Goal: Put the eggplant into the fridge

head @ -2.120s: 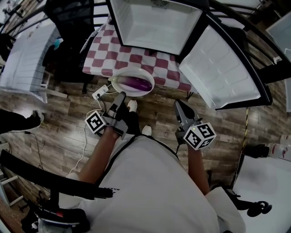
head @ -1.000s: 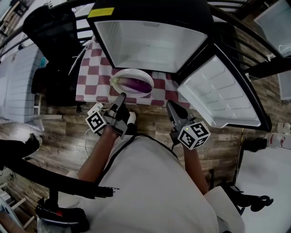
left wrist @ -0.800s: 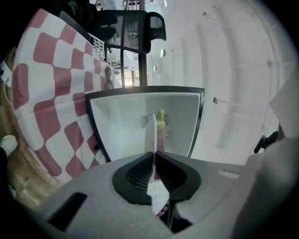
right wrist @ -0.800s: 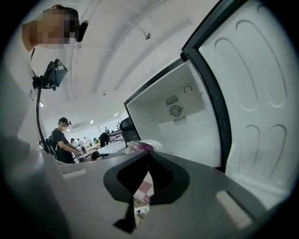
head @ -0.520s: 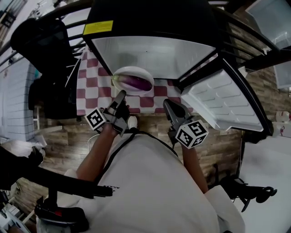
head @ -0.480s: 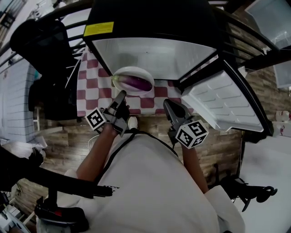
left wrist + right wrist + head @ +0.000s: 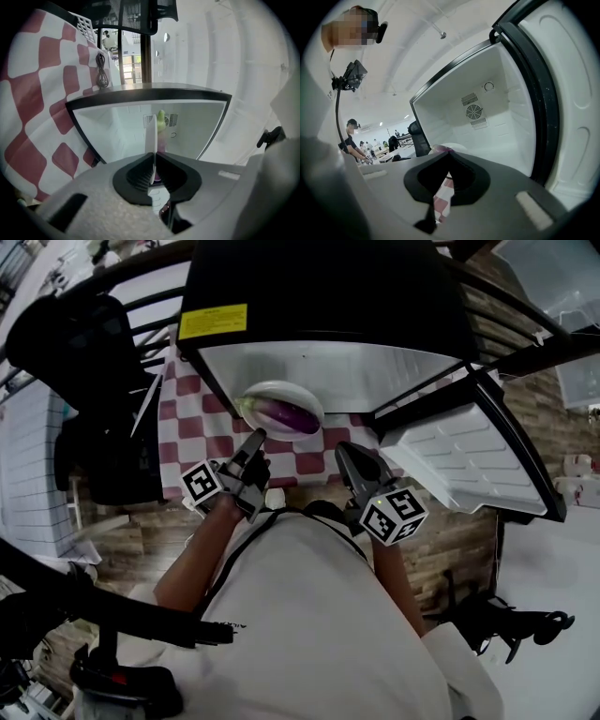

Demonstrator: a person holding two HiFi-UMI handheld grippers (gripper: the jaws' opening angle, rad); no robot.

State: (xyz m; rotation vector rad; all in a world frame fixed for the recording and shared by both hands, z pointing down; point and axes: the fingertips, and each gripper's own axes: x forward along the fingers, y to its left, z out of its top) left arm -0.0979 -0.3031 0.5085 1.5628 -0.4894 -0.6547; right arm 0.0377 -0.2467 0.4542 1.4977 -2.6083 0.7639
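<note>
A purple eggplant with a green stem lies on a white plate. My left gripper is shut on the plate's near rim and holds it at the front edge of the open fridge. The fridge's white inside looks bare. My right gripper hovers just right of the plate with its jaws shut and nothing in them. In the right gripper view, the right gripper points at the fridge's back wall, and the plate peeks over it.
The fridge door stands swung open at the right. A red-and-white checkered cloth covers the surface under the plate. A black chair stands at the left. People are far off in the room.
Both grippers and the plate with the eggplant have moved toward the fridge. The plate now sits at the mouth of the fridge opening. The left grip on the rim is unchanged.
</note>
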